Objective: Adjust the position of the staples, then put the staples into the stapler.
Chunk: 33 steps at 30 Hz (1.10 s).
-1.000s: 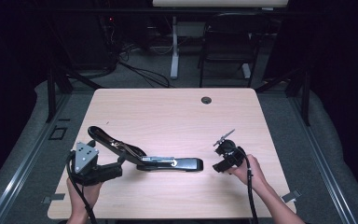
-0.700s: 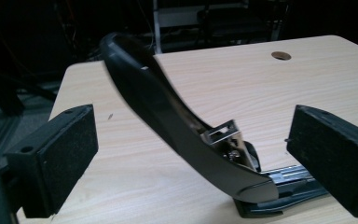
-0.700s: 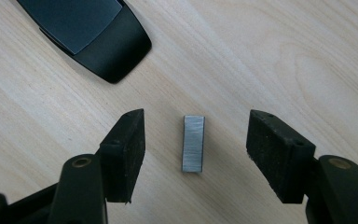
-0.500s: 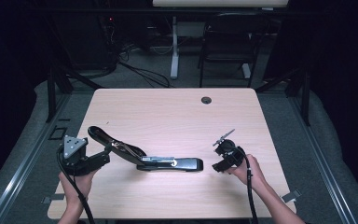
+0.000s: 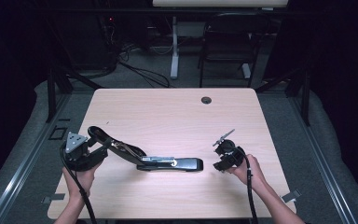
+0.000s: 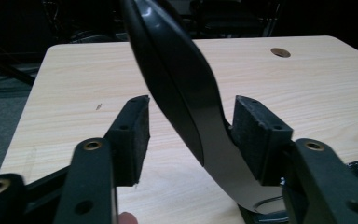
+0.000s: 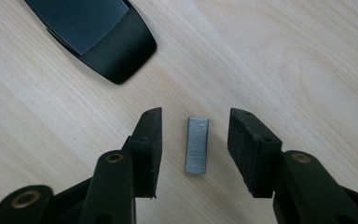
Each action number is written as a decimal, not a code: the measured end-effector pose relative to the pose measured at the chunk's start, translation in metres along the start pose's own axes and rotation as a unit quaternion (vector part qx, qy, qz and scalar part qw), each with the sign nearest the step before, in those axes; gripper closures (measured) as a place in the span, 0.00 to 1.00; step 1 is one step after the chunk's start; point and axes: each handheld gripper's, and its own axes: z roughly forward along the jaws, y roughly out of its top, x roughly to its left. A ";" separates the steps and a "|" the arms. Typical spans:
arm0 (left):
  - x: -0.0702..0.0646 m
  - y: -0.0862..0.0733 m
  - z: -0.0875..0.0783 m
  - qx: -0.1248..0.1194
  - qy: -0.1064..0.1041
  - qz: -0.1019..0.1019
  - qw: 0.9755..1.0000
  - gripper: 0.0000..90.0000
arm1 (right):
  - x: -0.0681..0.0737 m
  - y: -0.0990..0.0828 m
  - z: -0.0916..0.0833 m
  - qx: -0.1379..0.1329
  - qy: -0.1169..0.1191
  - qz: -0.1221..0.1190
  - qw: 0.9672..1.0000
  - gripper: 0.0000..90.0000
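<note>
While both half-open grippers have just been closing, the left gripper (image 6: 191, 140) straddles the black stapler's raised curved arm (image 6: 177, 79), one pad touching; the right gripper (image 7: 196, 149) brackets the small grey metal staple strip (image 7: 196, 144), untouched.

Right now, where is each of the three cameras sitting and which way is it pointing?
High view: above the person's side, looking forward and down on the table; forearms, left gripper and right gripper show.
Left gripper view: rides that gripper, looking level across the table at the stapler's raised arm, between its jaws and touching one pad.
Right gripper view: looks straight down at a staple strip between open jaws.
Shared: the stapler base shows in high and right gripper views.
</note>
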 end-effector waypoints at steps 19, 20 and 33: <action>0.002 -0.001 0.003 -0.003 -0.010 -0.016 1.000 0.63 | 0.000 0.004 0.017 0.016 -0.014 0.015 1.000 0.76; 0.002 -0.001 0.003 -0.004 -0.011 -0.016 1.000 0.63 | 0.000 0.004 0.017 0.018 -0.013 0.013 1.000 0.76; 0.003 -0.001 0.003 -0.007 -0.014 -0.018 1.000 0.63 | 0.000 0.005 0.016 0.021 -0.017 0.004 1.000 0.87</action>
